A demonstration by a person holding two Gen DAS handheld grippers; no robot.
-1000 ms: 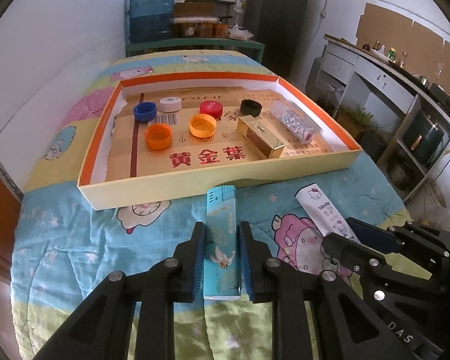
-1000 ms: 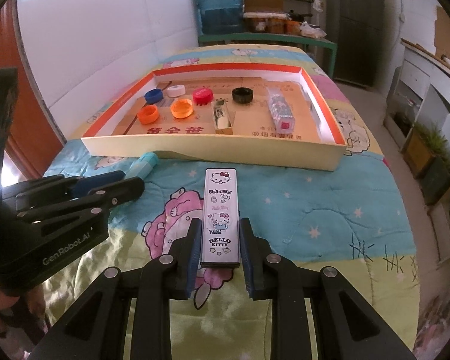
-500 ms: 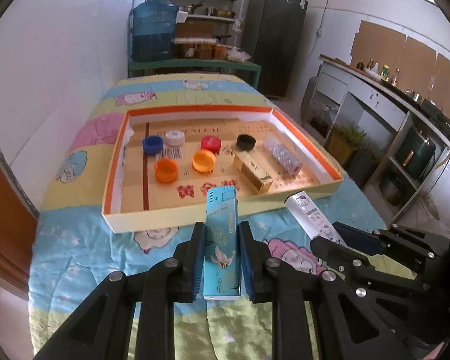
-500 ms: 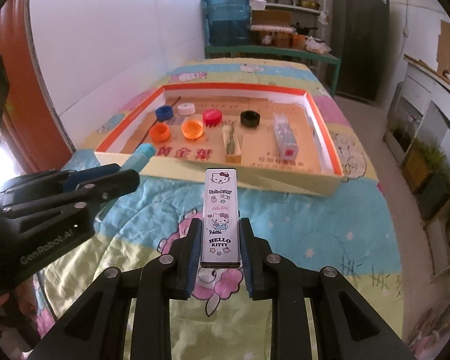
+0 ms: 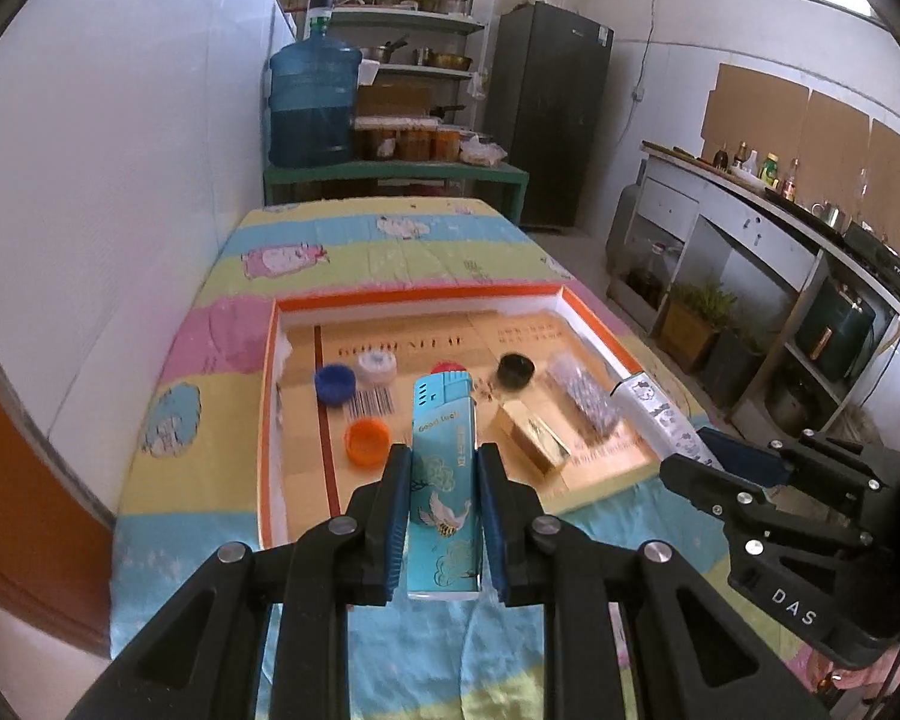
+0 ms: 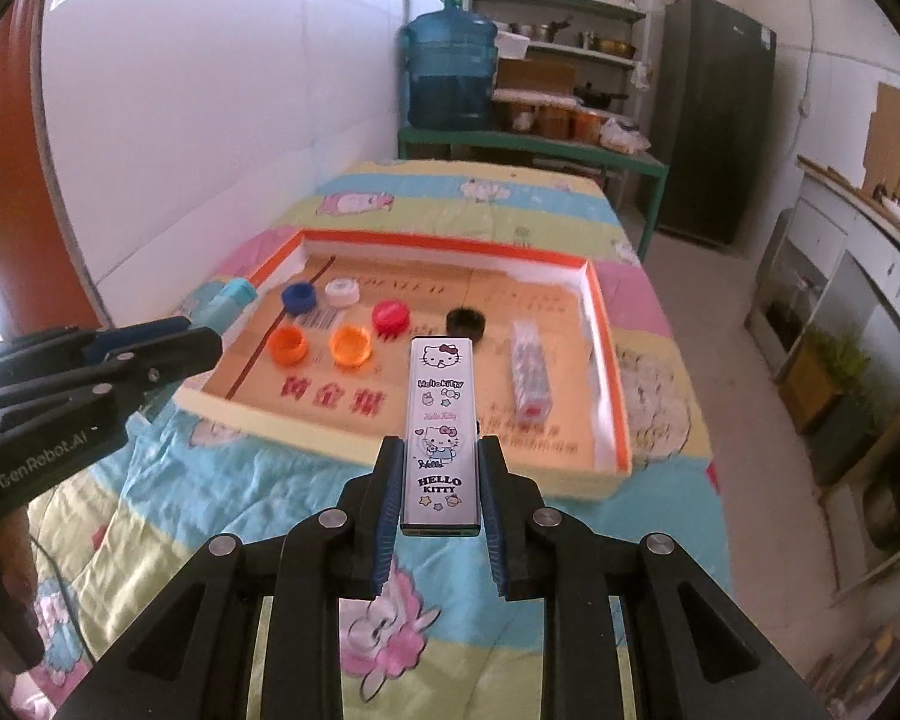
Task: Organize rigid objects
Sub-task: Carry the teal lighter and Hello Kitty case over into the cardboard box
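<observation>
Two tongs each clamp one flat lighter above the quilted cartoon bedspread [image 6: 258, 480]: left tongs [image 5: 443, 486] grip a teal lighter [image 5: 444, 480], right tongs [image 6: 440, 483] a glossy Hello Kitty lighter [image 6: 441, 438]. Beyond, one shallow cardboard tray [image 6: 606, 324] holds six round bottle caps [image 6: 350, 345], one gold box [image 5: 533, 435] and one clear patterned box [image 6: 529, 375].

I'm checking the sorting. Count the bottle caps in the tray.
6, all in the tray: blue cap, white cap, red cap, black cap behind; two orange caps in front. None seems hidden.
</observation>
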